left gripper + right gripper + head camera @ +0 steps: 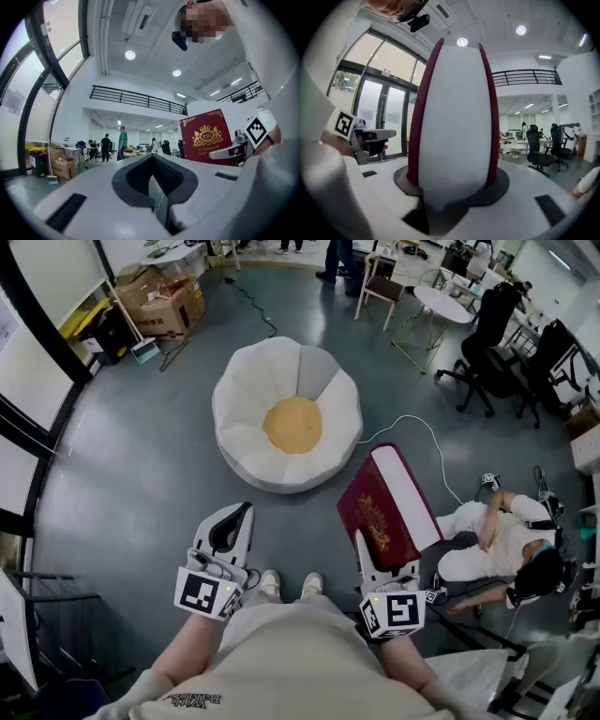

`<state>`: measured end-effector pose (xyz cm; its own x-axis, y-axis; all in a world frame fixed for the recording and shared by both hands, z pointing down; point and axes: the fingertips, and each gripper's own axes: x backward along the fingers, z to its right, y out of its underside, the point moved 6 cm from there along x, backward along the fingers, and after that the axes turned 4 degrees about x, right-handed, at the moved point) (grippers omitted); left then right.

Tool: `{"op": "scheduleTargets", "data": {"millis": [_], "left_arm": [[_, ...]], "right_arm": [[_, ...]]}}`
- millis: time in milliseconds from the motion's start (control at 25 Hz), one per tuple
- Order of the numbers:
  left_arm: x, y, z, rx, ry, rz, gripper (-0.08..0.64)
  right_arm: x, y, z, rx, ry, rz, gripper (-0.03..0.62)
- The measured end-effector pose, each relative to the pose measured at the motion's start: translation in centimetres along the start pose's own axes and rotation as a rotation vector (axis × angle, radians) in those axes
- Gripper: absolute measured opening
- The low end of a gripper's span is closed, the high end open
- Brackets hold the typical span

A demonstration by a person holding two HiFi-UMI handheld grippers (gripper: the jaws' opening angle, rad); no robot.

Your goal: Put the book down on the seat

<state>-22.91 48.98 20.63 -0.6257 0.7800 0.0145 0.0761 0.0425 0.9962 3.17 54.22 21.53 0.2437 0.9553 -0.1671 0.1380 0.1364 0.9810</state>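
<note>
A white flower-shaped floor seat (246,418) with a yellow-orange centre lies on the grey floor ahead of me. My right gripper (371,547) is shut on a thick dark red book (375,512) with a gold crest, held upright to the right of the seat and apart from it. In the right gripper view the book's white page edge (454,117) fills the space between the jaws of the gripper (452,190). The left gripper (234,521) hovers at the near left of the seat. Its pads meet with nothing between them (152,166). The book's cover (206,138) shows at its right.
A person (492,535) lies on the floor at the right, close to the book. A white cable (417,427) runs past the seat. Cardboard boxes (164,296) stand far left, office chairs (487,343) and a round table (441,304) far right. My shoes (291,585) are below.
</note>
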Motion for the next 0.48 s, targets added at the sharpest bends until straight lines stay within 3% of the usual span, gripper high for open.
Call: {"op": "scheduleTargets", "data": {"millis": [480], "left_arm": [[-0.82,0.86,-0.39,0.043,-0.011,-0.031,0.005]], "right_arm": [[-0.85,0.6,0.58,-0.012,-0.002,-0.009,0.216]]}}
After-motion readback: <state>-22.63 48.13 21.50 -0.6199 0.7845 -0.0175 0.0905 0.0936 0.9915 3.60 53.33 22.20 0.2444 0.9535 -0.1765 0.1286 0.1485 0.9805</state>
